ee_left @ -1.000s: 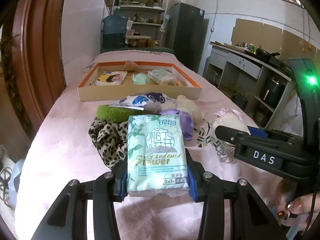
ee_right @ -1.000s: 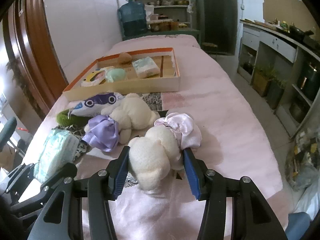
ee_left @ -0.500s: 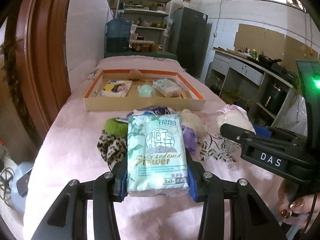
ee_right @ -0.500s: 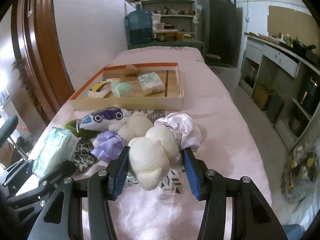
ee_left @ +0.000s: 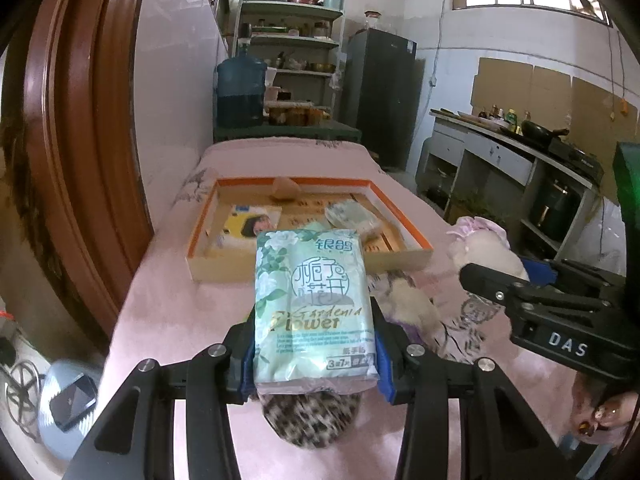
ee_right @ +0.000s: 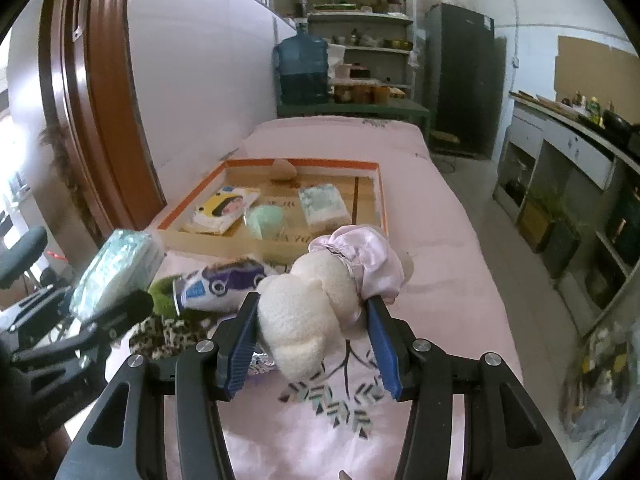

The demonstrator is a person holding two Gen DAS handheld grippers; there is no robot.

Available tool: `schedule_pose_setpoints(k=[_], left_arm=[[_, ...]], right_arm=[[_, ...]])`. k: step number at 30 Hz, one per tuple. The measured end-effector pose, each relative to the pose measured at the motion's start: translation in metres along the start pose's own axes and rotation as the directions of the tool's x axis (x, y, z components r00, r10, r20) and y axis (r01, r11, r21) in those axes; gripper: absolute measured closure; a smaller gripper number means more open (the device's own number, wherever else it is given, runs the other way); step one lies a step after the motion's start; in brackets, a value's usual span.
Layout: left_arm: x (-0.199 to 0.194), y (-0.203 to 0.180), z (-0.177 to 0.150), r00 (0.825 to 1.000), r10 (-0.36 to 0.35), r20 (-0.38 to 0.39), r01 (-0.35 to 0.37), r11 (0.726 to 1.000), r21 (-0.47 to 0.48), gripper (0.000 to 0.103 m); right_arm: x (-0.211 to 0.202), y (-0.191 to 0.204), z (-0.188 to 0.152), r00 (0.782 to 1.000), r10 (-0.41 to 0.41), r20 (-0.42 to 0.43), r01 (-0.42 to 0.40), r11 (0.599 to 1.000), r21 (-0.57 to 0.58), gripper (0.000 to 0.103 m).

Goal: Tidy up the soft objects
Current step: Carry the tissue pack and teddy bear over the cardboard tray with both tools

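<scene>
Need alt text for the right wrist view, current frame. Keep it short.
The right tool grips a cream plush toy wearing a pink satin cap, lifted above a pink bedspread. Behind it sits an orange-rimmed tray holding small packets; at left, the left tool holds a green tissue pack.

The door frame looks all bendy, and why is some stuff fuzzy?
In both views the fisheye lens bows the brown door frame near the picture's edge. In the left wrist view the tissue pack is sharp, but the leopard cloth under it is smeared. In the right wrist view the plush toy is clear while the right edge blurs; window light looks washed out.
</scene>
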State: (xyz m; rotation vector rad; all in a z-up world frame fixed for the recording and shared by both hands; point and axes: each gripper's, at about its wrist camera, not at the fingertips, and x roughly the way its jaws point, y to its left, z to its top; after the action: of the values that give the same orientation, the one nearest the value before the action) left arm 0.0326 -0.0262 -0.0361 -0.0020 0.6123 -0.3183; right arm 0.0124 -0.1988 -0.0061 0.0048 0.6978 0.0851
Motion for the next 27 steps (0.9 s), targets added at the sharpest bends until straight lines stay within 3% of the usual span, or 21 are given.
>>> schedule_pose_setpoints(k=[16, 27], left_arm=[[0.031, 0.015, 0.062, 1.0, -0.006, -0.005, 0.006, 0.999, 0.046, 0.057], [0.082, 0.029, 0.109, 0.997, -0.025, -0.067, 0.027, 0.999, 0.024, 0.057]], right_arm=[[0.028, -0.012, 0.056, 0.996, 0.091, -0.019, -0.092, 0.995, -0.045, 0.05], [0.06, -0.027, 0.111, 0.987, 0.156, -0.042, -0.159, 0.983, -0.092, 0.05]])
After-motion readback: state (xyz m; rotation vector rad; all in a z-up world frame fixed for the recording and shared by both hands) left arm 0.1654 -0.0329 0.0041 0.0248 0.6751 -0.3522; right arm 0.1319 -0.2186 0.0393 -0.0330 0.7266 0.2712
